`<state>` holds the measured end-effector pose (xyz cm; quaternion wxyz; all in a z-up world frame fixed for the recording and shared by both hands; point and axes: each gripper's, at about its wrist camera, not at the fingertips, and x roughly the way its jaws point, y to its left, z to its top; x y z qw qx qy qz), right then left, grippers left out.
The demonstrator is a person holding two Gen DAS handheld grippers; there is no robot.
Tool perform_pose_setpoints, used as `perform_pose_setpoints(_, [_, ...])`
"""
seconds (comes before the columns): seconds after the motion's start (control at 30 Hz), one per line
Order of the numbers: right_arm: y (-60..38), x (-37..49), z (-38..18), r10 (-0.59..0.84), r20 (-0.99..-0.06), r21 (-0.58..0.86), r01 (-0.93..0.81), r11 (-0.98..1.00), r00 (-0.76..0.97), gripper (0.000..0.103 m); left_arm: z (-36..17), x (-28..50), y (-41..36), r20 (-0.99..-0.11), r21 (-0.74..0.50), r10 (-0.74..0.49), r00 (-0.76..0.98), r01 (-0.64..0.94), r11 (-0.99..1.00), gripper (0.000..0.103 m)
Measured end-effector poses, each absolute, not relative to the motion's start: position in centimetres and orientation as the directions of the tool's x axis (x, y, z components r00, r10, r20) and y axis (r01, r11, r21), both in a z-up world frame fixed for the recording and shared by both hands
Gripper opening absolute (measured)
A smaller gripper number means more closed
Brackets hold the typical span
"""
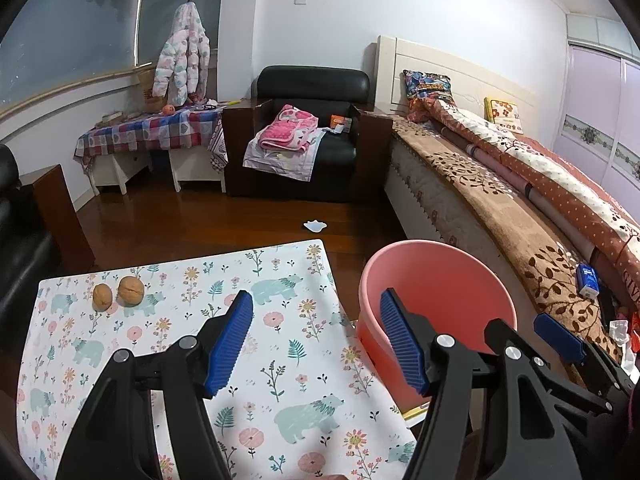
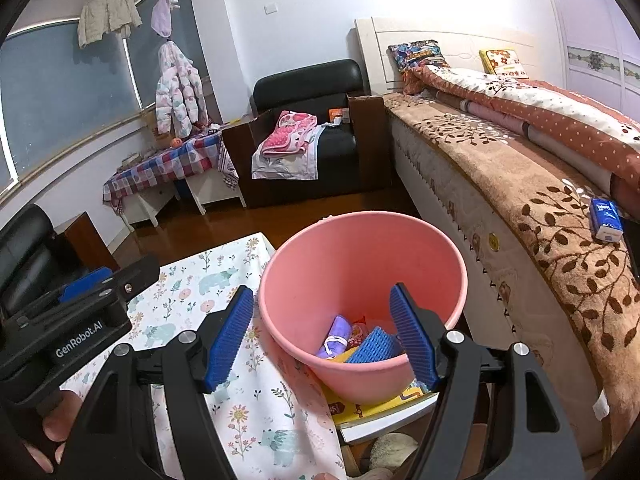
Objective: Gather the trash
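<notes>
both my tongs gaping, nothing in either. left gripper (image 1: 316, 344) over bear-print table (image 1: 180, 360), two walnuts (image 1: 119, 294) ahead and off to its left, side by side. pink bucket (image 2: 360, 276) sits under right gripper (image 2: 320, 340), so left hand nearer nuts

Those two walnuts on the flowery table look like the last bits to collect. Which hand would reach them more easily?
Probably the left. The left gripper hangs open over the tablecloth, toward the walnuts; the right gripper sits open at the pink bin.
</notes>
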<state>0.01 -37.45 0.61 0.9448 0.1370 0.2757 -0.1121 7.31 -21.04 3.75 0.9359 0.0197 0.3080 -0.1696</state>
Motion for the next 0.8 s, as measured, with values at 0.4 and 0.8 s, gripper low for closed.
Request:
perform_pose_setpoints(0.4, [-36.3,-0.8,1.2,-0.130,-0.533,0.194,0.270,0.943,0.836,0.071,4.3,6.2,-20.0,-0.576,-0.070,-0.301,0.760,0.321,0.945,0.065])
perform_pose_setpoints(0.8, [-35.2,-1.6,2.1,-0.125,-0.515,0.182,0.251,0.951,0.848,0.071,5.2,4.8,-19.1,-0.555,-0.077,-0.306,0.774,0.318,0.945,0.065])
